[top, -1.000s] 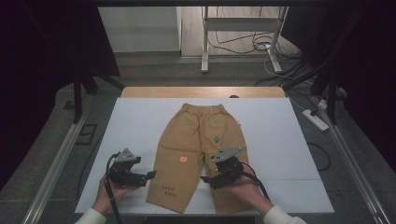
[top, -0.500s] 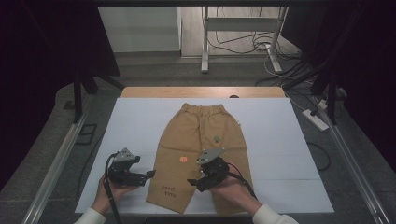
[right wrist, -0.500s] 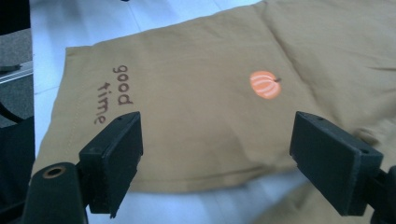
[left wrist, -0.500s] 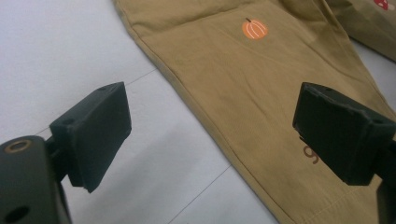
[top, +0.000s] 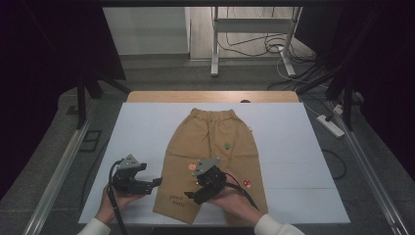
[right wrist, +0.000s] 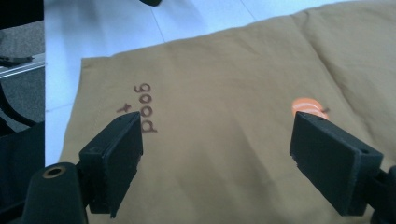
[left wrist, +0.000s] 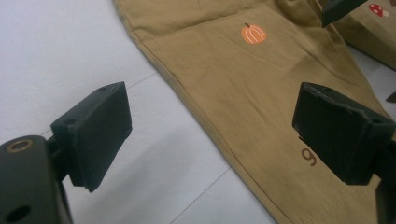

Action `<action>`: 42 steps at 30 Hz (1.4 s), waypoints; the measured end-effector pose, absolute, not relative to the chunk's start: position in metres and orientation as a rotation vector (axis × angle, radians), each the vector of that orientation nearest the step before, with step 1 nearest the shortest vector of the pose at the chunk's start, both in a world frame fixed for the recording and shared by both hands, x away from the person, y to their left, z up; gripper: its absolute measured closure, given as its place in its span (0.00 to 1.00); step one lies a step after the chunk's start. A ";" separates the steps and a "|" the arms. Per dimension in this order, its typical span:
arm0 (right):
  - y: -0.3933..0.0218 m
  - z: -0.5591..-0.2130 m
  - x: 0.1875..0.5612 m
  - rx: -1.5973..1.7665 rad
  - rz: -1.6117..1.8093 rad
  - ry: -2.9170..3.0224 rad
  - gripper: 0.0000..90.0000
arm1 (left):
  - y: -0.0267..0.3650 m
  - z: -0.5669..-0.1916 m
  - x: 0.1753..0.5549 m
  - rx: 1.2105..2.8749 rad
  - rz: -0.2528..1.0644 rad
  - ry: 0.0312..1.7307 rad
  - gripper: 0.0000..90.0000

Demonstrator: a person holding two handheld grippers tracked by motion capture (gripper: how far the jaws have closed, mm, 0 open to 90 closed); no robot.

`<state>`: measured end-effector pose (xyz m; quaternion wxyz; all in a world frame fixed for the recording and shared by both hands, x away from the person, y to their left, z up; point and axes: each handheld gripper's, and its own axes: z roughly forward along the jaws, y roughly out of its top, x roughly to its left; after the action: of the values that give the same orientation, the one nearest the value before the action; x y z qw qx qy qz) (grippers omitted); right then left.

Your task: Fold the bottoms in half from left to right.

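White table cover (top: 293, 147) over a wooden tabletop (top: 210, 96), whose far edge shows at upper centre of the high view. Grey floor around it, dark curtains at both sides, a metal stand (top: 252, 34) and loose cables top centre, one power strip (top: 331, 125) at right.

One pair of tan trousers (top: 215, 142) lies flat at centre frame, waistband toward the top, legs toward the bottom. Small prints on it: orange pumpkin (top: 192, 167), green patch (top: 227, 145), red mushroom (top: 247, 183), plus brown lettering (top: 175, 199) near the lower-left hem.

Two grippers, two hands. Left gripper (top: 152, 182) sits lower left, on the white cover just beside the trouser leg's outer edge; in the left gripper view its jaws are wide apart, nothing between, straddling that edge. Right gripper (top: 192, 198) sits lower centre over the left leg, near the lettering; in the right gripper view the jaws are wide apart above the cloth, holding nothing, lettering by one jaw, pumpkin by the other.
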<state>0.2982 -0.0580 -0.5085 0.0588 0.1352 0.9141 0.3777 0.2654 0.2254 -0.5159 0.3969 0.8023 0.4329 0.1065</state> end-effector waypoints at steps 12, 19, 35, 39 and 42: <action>-0.032 -0.515 0.291 0.357 1.137 2.811 0.19 | 0.229 -0.516 0.265 2.025 0.272 1.103 0.14; -0.018 -0.519 0.284 0.313 1.126 2.833 0.19 | 0.229 -0.517 0.265 2.032 0.271 1.111 0.14; 0.020 -0.531 0.262 0.191 1.072 2.884 0.21 | 0.231 -0.517 0.266 2.033 0.271 1.126 0.14; 0.027 -0.537 0.257 0.165 1.006 2.879 0.23 | 0.232 -0.518 0.266 2.035 0.270 1.131 0.14; 0.025 -0.536 0.261 0.215 1.013 2.882 0.37 | 0.232 -0.518 0.267 2.037 0.270 1.132 0.15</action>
<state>0.2606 0.0247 -0.5363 0.0394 0.0702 0.9404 0.3304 0.2666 0.2323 -0.5179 0.3874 0.8006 0.4447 0.1060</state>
